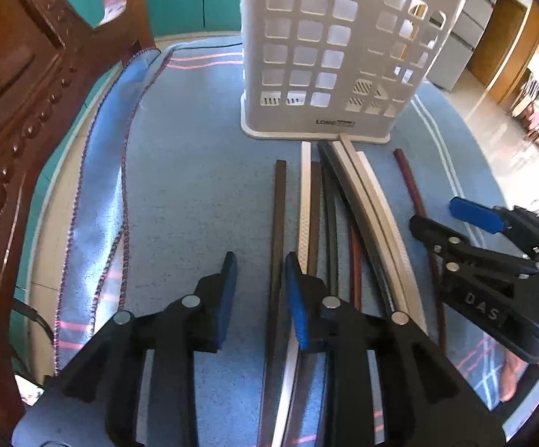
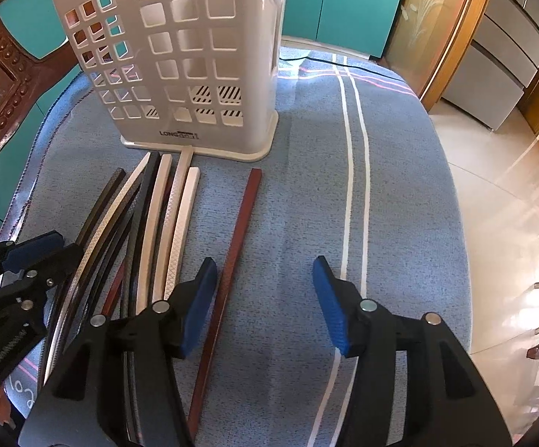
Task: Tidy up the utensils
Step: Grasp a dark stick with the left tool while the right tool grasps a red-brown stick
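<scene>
The chopsticks lie flat on the blue cloth that covers the desk, packed side by side as a bundle of dark, white and reddish sticks. Their long axis runs away from both tongs, straight toward the white perforated holder, and the far tips of some sticks reach the foot of this holder. The holder stands upright beyond them, and no stick is seen inside it.

One dark stick lies a little apart on the left edge of the bundle. It passes under the gap of the left tongs, close to the right finger. These tongs are open only partly and hold nothing. I judge they are placed to take this stick, because it runs along their pointing direction.

One reddish stick lies apart on the right side of the bundle. It passes just beside the left finger of the right tongs, inside their gap. The right tongs are spread wide and are empty too.

So each side has its own stick near, and the left tongs look lower and closer to contact, as far as I can judge. A carved wooden chair stands to the left of the desk, and the tiled floor is on the right.
</scene>
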